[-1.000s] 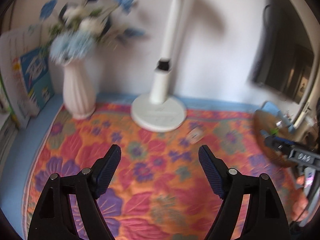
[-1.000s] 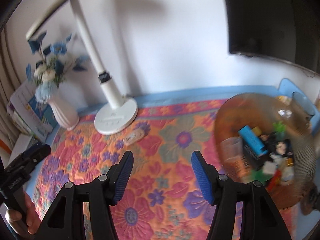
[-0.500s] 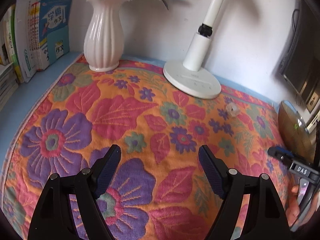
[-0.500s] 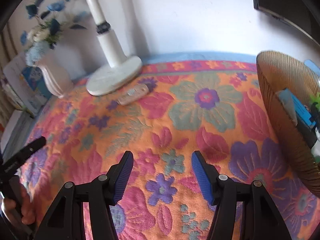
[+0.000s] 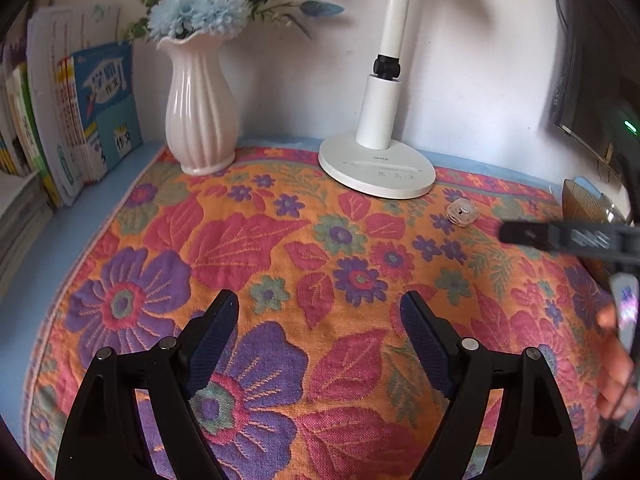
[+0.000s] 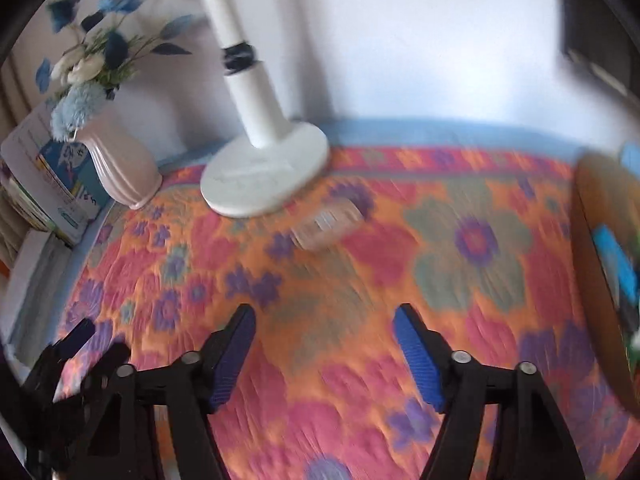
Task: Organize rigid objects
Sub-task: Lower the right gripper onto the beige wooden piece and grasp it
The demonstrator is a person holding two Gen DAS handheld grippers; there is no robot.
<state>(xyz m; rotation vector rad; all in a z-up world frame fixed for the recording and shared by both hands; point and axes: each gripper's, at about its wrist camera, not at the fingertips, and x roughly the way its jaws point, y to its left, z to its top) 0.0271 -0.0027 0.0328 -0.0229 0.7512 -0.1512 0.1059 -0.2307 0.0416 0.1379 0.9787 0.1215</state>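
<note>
On the tabletop (image 5: 92, 224), over a floral cloth (image 5: 248, 240), we see our left tool (image 5: 318, 312) hovering near the front edge with jaws spread and opening, nothing between them. Our right tool (image 6: 324, 320) hangs over the cloth too, jaws apart but closing slightly, also gripping nothing; the right wrist view is motion-blurred. The task's thing, a small clear plastic piece (image 5: 463, 212), lies on the cloth toward the back edge, just in front of the white lamp base (image 5: 376, 168) and apart from both tools; in the right view it shows as a pale blur (image 6: 328, 222) beside that base (image 6: 264, 176). A pink ribbed vase (image 5: 200, 108) with blue flowers stands at the back left, touching the cloth's edge, with books (image 5: 80, 112) upright at the back-left corner. At the right edge sits a brown ribbed bowl (image 6: 600, 216) holding a blue item (image 6: 616, 260) and other bits too blurred to tell. A hand (image 5: 616, 368) shows at the right edge of the left view, holding the other tool.
</note>
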